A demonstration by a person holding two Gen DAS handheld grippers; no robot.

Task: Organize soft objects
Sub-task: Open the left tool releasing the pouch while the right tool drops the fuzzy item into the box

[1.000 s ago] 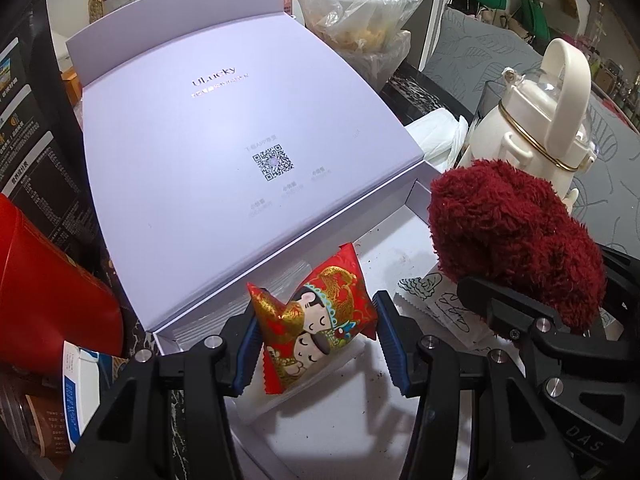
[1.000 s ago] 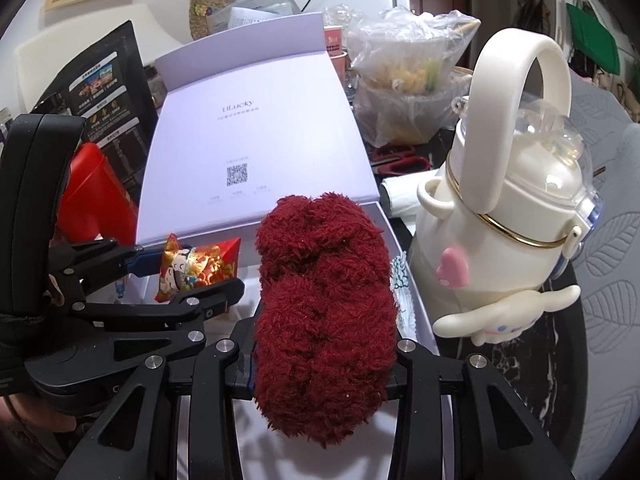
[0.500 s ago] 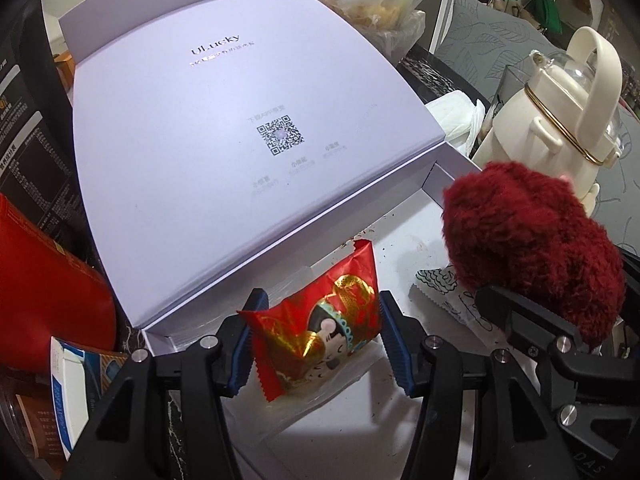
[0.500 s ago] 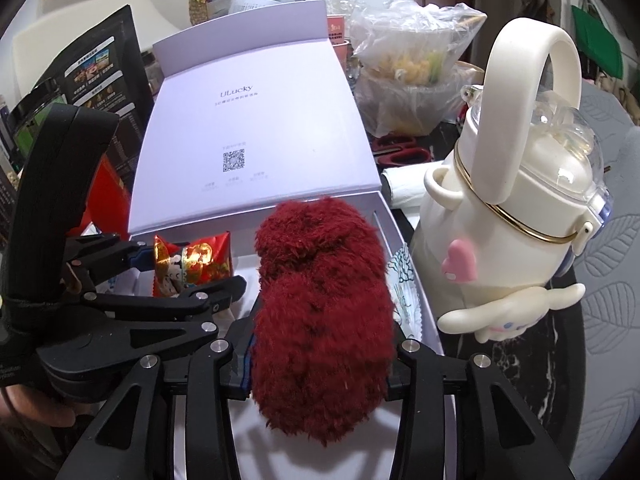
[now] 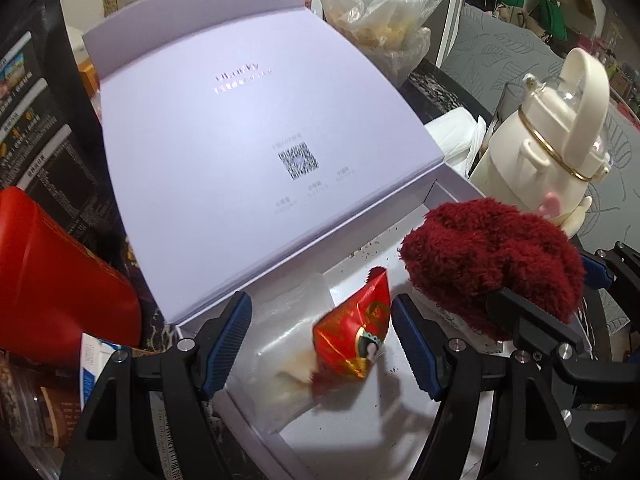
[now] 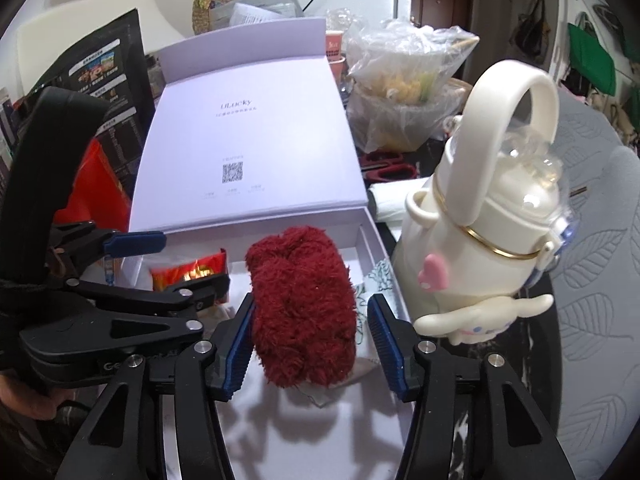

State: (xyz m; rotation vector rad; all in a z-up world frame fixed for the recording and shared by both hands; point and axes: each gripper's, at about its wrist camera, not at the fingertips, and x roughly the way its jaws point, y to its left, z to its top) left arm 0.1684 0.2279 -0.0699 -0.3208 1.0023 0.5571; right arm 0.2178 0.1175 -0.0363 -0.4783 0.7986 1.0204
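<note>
A lavender gift box (image 5: 452, 188) (image 6: 368, 240) lies open with its lid (image 5: 248, 152) (image 6: 248, 148) tilted back. A red foil cartoon packet (image 5: 356, 340) (image 6: 192, 272) lies loose inside the box, between the spread fingers of my left gripper (image 5: 320, 340) (image 6: 180, 260), which is open. A fuzzy dark red soft object (image 6: 304, 312) (image 5: 492, 264) rests in the box between the fingers of my right gripper (image 6: 310, 344), which stand apart from it, open.
A cream cartoon kettle-shaped bottle (image 6: 488, 216) (image 5: 556, 148) stands right of the box. A clear bag of food (image 6: 404, 92) (image 5: 380, 20) sits behind. A red container (image 5: 52, 272) and a dark printed board (image 6: 100, 92) stand at the left. A clear wrapper (image 5: 296, 368) lies in the box.
Both grippers have opened. The left one released the red foil packet, which dropped into the box. The right one released the fuzzy red object, which now rests in the box.
</note>
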